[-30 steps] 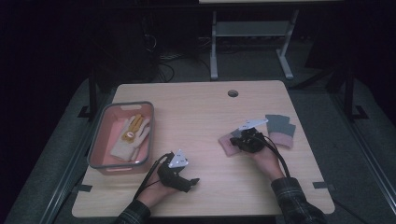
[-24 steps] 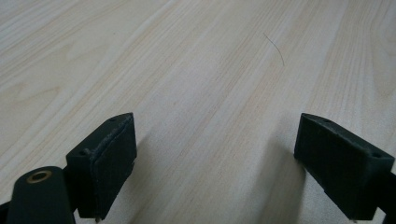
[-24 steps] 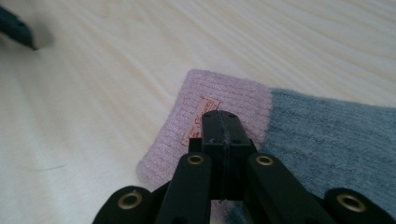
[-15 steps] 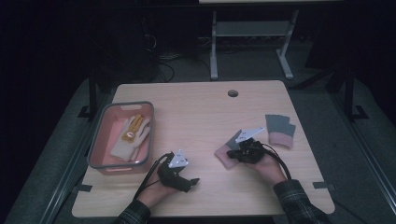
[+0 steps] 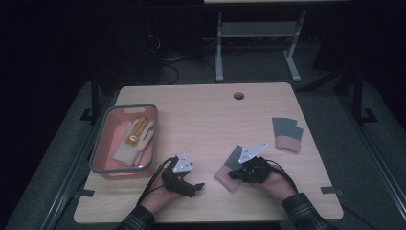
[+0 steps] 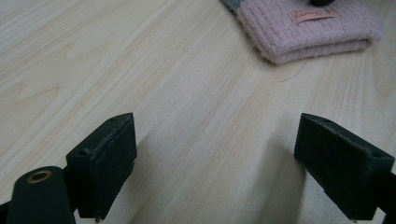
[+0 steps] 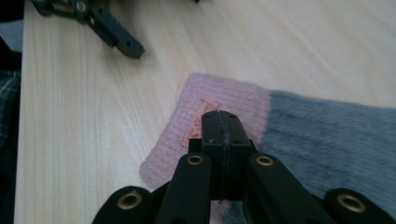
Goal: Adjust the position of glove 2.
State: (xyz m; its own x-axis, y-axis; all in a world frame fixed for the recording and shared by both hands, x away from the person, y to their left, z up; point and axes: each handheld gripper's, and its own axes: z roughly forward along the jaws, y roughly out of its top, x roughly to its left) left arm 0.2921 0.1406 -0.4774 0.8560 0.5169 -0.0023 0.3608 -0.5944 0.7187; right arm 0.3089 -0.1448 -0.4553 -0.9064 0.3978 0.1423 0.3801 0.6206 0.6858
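Since a second ago, the right gripper (image 5: 235, 173) has drawn the grey knitted glove with a pink cuff (image 5: 229, 168) nearer and leftward, away from its matching glove (image 5: 286, 134) at the far right. Its jaws are pressed together over the cuff's label. Near the pink plastic tray (image 5: 101, 139), the left gripper (image 5: 197, 186) rests with jaws spread wide over the bare wooden table (image 5: 201, 115).

Pink-cuffed grey gloves (image 5: 229, 170) (image 5: 286, 133) lie on a pale wood table (image 5: 201, 115); the bin (image 5: 107, 136) is pink (grey-rimmed).
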